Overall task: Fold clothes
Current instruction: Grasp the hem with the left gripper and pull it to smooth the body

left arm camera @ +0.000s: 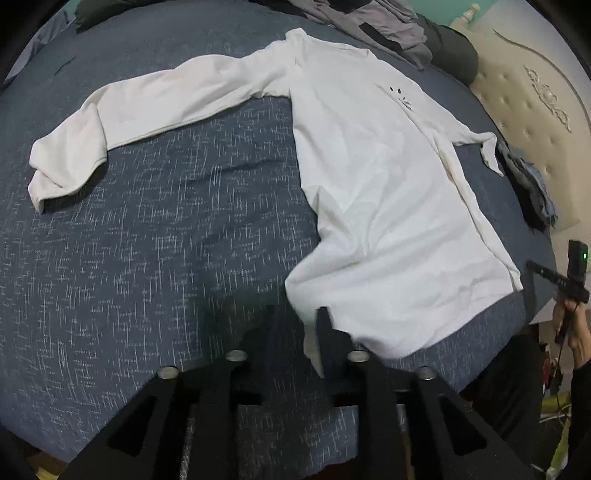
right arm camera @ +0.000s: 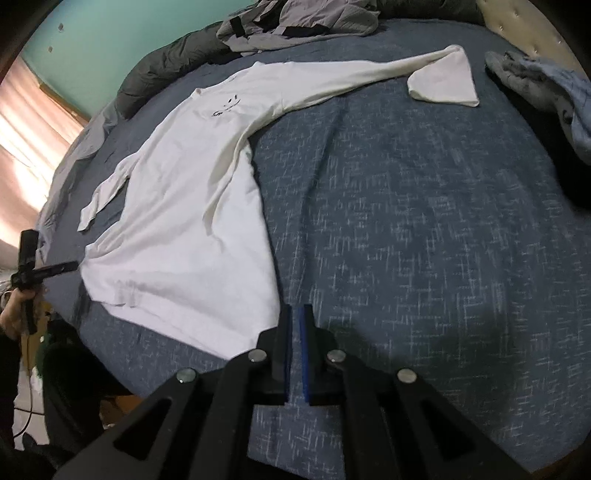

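1. The main risk is a lopsided fold: my left gripper (left arm camera: 295, 332) pinches only a thin bit of the hem corner of the white long-sleeved cotton shirt (left arm camera: 369, 177), and a hasty pull could slip it free or drag the whole body askew.
2. My right gripper (right arm camera: 295, 332) has its fingers almost pressed together and holds nothing, so one side of the hem is unsupported; lifting now would likely bunch the cloth.
3. The shirt lies front-up on the dark blue flecked bedspread (right arm camera: 424, 240), sleeves flung outward, one cuff folded back.
4. From my right gripper, the hem's other corner lies just beside the fingertips, to their left; the collar is well apart, toward the grey heaped clothes (right arm camera: 295, 18).
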